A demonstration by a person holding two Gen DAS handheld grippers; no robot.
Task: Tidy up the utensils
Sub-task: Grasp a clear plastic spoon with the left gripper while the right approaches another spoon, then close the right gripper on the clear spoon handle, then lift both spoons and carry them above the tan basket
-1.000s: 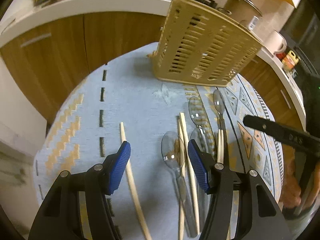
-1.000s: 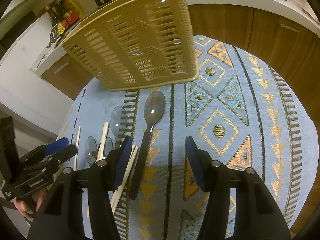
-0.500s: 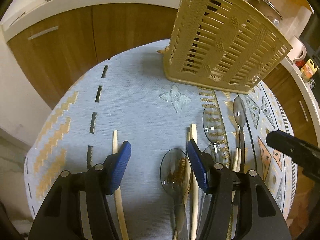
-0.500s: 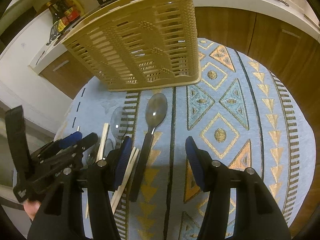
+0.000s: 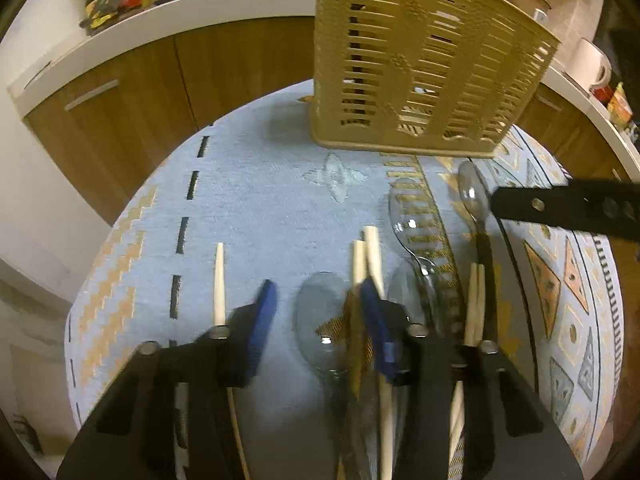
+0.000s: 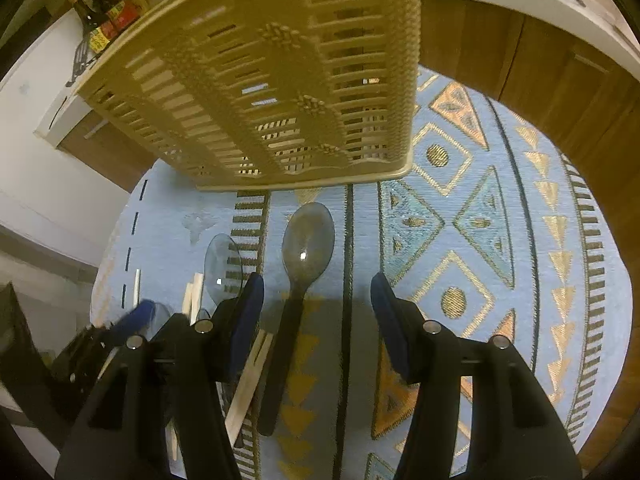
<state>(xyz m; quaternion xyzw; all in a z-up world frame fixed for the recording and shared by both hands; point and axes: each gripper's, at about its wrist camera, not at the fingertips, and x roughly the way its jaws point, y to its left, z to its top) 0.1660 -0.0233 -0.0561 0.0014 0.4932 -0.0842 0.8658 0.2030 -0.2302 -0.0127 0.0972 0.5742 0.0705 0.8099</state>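
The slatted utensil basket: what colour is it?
Tan-beige basket, clearest in the right wrist view.

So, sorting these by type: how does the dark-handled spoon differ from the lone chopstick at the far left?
The spoon is smoky translucent plastic with a broad bowl and a dark handle; the lone chopstick is pale, thin and opaque. The spoon lies near the basket, on the patterned stripes; the chopstick lies apart on plain blue cloth. Both lie flat, pointing basketward.

No text, brand, number or sign can be read in either view. The bottles on the counter at about ten o'clock in the right wrist view carry yellow and red labels, but their print is too small and blurred to make out. The same holds for the packets at about two o'clock in the left wrist view.
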